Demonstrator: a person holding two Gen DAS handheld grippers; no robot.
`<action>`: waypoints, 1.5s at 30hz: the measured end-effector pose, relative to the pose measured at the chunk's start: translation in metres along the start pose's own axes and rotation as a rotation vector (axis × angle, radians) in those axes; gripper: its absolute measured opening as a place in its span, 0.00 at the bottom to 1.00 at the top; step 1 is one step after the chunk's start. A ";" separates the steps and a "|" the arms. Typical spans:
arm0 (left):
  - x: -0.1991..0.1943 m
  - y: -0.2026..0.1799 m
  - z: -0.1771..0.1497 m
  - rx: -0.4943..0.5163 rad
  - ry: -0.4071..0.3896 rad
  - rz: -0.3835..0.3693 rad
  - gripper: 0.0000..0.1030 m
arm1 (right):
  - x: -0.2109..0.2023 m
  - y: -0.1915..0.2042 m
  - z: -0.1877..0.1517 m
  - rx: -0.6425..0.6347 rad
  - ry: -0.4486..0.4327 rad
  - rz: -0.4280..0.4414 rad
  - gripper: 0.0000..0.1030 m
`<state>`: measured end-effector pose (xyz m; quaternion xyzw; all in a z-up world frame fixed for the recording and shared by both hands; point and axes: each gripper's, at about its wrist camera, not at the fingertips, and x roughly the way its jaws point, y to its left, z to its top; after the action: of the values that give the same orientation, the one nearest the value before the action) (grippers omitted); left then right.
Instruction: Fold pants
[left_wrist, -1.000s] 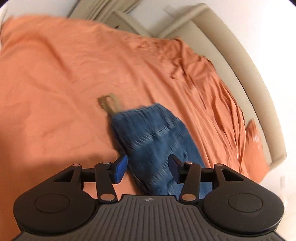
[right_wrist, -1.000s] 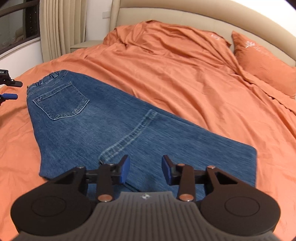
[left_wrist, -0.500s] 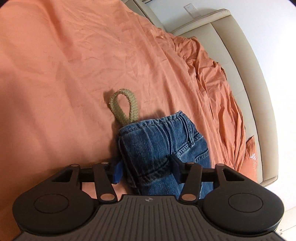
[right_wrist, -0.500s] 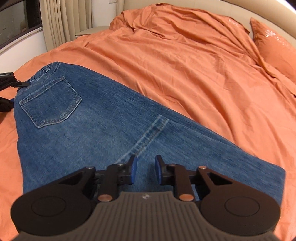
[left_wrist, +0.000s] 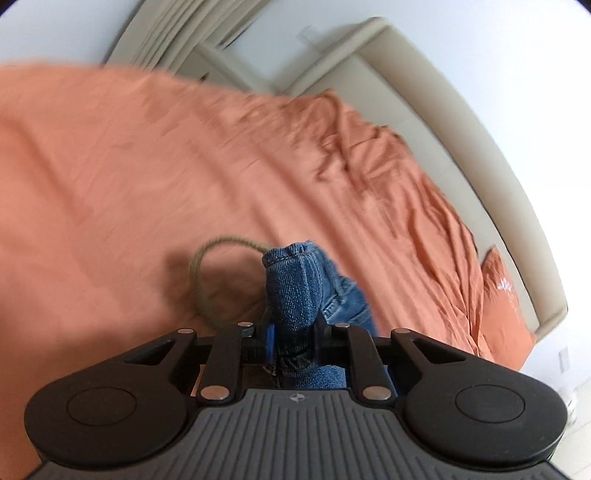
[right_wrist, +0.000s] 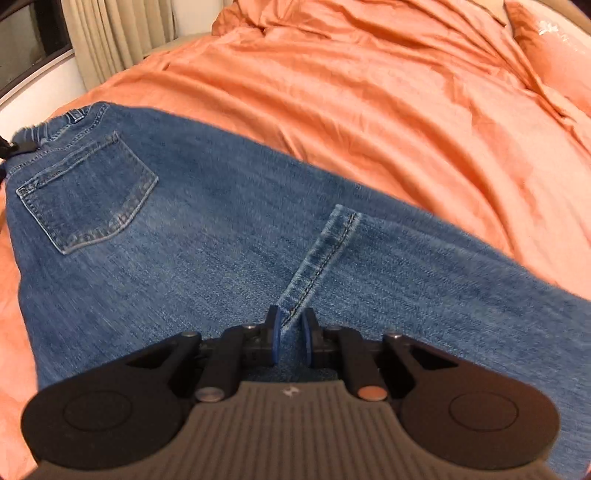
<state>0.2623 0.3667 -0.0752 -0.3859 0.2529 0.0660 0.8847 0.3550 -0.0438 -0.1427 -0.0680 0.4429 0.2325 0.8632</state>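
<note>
Left gripper (left_wrist: 291, 341) pinched tight on a bunched waistband fold of the jeans (left_wrist: 295, 295), lifted off the bed (left_wrist: 129, 184); tan rope loop (left_wrist: 207, 280) hangs just beside it. Right gripper (right_wrist: 291, 341) nearly closed, clamping the jeans' (right_wrist: 221, 240) leg hem fold. Jeans lie spread on the orange bed (right_wrist: 369, 92), back pocket (right_wrist: 88, 192) up, left of hem.

Bedroom backdrop I see through both cameras.
Rumpled orange bedsheet (right_wrist: 388, 110), orange pillow (left_wrist: 504, 314), beige headboard (left_wrist: 461, 155), cream curtains (right_wrist: 107, 40).
</note>
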 end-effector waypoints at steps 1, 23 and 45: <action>-0.007 -0.015 0.000 0.045 -0.015 -0.005 0.18 | -0.008 0.000 -0.001 0.006 -0.023 0.004 0.08; -0.038 -0.321 -0.280 1.225 -0.035 -0.092 0.17 | -0.149 -0.085 -0.141 0.407 -0.255 -0.059 0.08; -0.028 -0.285 -0.262 0.950 0.527 -0.295 0.59 | -0.162 -0.106 -0.176 0.453 -0.306 0.018 0.30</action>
<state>0.2232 -0.0166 -0.0269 0.0201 0.4107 -0.2781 0.8681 0.1943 -0.2491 -0.1286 0.1667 0.3486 0.1427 0.9112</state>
